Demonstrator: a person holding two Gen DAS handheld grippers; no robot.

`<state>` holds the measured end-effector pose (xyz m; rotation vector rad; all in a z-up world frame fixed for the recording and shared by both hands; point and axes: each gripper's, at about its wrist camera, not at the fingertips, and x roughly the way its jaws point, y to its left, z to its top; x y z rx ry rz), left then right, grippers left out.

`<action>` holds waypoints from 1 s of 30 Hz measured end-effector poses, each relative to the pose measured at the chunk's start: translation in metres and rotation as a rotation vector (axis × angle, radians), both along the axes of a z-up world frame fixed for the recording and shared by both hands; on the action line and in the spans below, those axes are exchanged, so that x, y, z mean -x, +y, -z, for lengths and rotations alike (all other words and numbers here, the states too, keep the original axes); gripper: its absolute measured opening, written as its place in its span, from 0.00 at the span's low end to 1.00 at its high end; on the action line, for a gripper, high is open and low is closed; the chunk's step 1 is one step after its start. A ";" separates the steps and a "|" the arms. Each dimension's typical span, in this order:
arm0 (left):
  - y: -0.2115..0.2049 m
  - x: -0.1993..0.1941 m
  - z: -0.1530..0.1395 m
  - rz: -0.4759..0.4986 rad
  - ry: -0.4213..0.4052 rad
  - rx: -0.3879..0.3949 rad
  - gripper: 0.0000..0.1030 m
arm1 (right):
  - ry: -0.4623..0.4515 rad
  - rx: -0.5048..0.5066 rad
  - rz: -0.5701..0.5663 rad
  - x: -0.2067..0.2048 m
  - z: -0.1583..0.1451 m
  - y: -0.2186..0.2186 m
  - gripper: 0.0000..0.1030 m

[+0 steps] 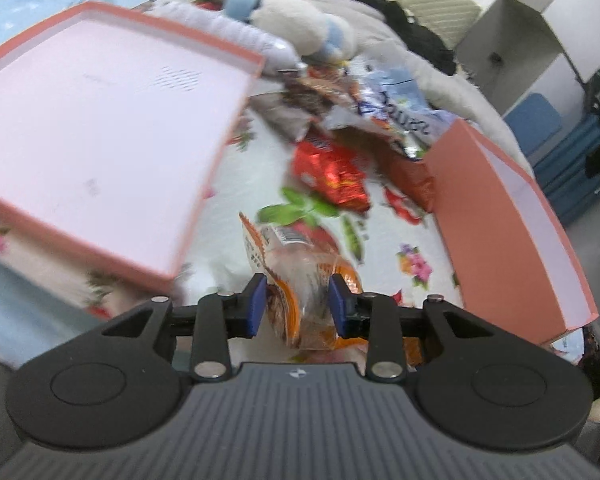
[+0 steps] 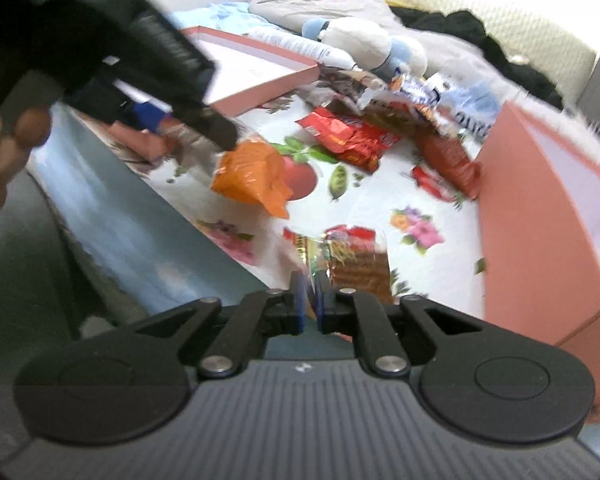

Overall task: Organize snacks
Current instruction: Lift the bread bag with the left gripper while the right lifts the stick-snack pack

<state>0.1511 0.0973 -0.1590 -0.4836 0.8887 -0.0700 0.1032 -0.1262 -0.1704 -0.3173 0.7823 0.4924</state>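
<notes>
My left gripper [image 1: 298,304] is shut on an orange-and-clear snack packet [image 1: 300,276] and holds it above the flowered cloth; the right wrist view shows that gripper [image 2: 204,128] with the orange packet [image 2: 252,176] hanging from it. My right gripper [image 2: 309,300] is shut on the edge of a red-and-green cracker packet [image 2: 356,260]. A pile of snack packets lies further back, with a red packet [image 1: 332,172] in front. An open pink box [image 1: 100,120] lies at left, and a second pink box [image 1: 508,232] at right.
A flowered cloth [image 2: 360,208] covers the surface, which ends at a blue edge [image 2: 112,216] on the left. A plush toy [image 1: 300,28], a plastic bottle [image 1: 228,28] and heaped bedding and clothes lie behind the snacks.
</notes>
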 end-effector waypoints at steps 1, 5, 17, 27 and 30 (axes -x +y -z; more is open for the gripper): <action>0.003 0.002 0.000 0.001 0.019 -0.007 0.45 | 0.014 -0.031 0.006 -0.002 0.000 -0.003 0.38; 0.005 0.010 -0.006 0.019 0.020 -0.042 0.73 | 0.040 -0.141 0.020 -0.006 -0.003 -0.016 0.67; -0.020 -0.016 -0.008 0.108 0.017 -0.162 0.75 | 0.025 -0.181 0.129 -0.040 0.000 -0.032 0.67; -0.032 -0.037 0.011 0.158 0.035 -0.316 0.75 | 0.053 -0.071 0.109 -0.057 0.028 -0.027 0.67; -0.031 -0.040 0.017 0.156 0.053 -0.281 0.75 | 0.055 -0.065 0.101 -0.061 0.032 -0.026 0.68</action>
